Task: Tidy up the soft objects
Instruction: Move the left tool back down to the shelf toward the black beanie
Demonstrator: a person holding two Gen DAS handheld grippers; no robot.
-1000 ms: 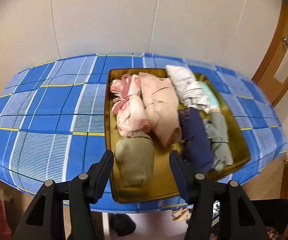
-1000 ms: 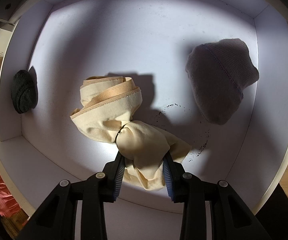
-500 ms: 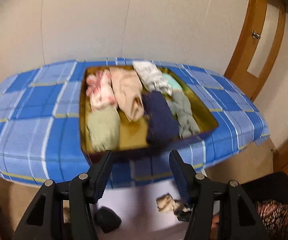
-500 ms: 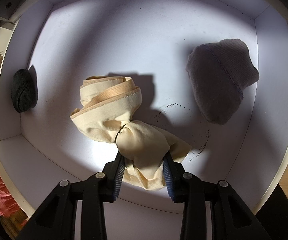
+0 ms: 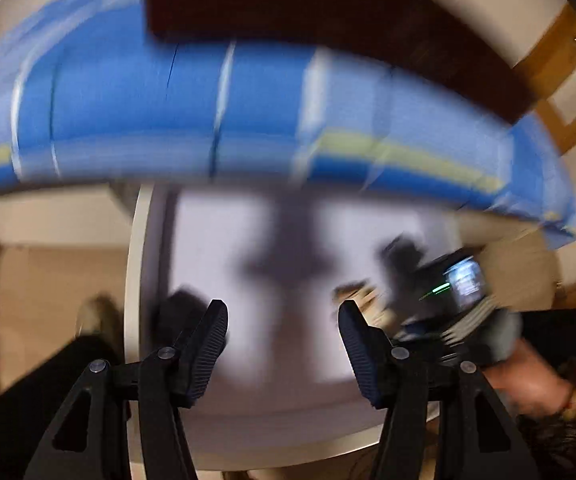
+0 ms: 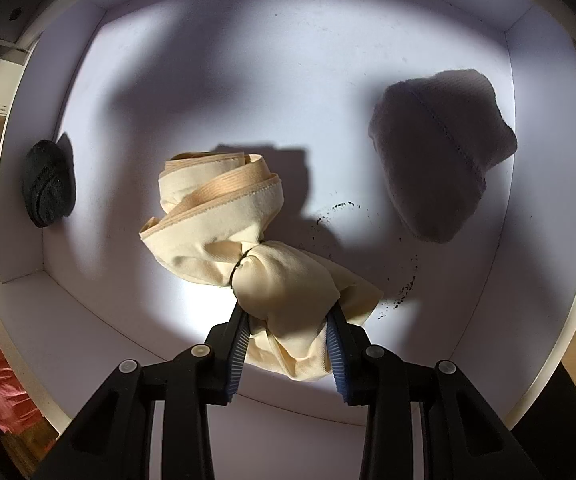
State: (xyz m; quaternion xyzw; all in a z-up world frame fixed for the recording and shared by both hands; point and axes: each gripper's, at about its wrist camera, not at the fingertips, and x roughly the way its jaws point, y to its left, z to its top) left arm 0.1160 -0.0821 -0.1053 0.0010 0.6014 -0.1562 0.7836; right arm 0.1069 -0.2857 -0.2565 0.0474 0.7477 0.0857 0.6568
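Note:
A cream knotted garment (image 6: 223, 216) lies on the floor of a white box (image 6: 288, 40). My right gripper (image 6: 287, 316) is shut on its near end, with cloth bulging between the pads. A grey knitted bundle (image 6: 440, 160) rests at the box's right side, and a black rolled item (image 6: 47, 184) leans on the left wall. The left wrist view is blurred: my left gripper (image 5: 281, 312) hangs open over the same white box (image 5: 207, 240) with nothing between its fingers. The black roll (image 5: 175, 312) shows by its left finger. The right gripper's body (image 5: 448, 292) and a hand are at the right.
The blue checked tablecloth (image 5: 167, 100) overhangs the box at the top of the left wrist view, with the dark side of the tray (image 5: 288, 0) above it. A wooden door frame (image 5: 560, 80) stands at the right. Dark specks (image 6: 340, 206) dot the box floor.
The left gripper has dropped from above the tray of folded clothes to below the table edge, over the white box. The right gripper and its cream garment have not moved.

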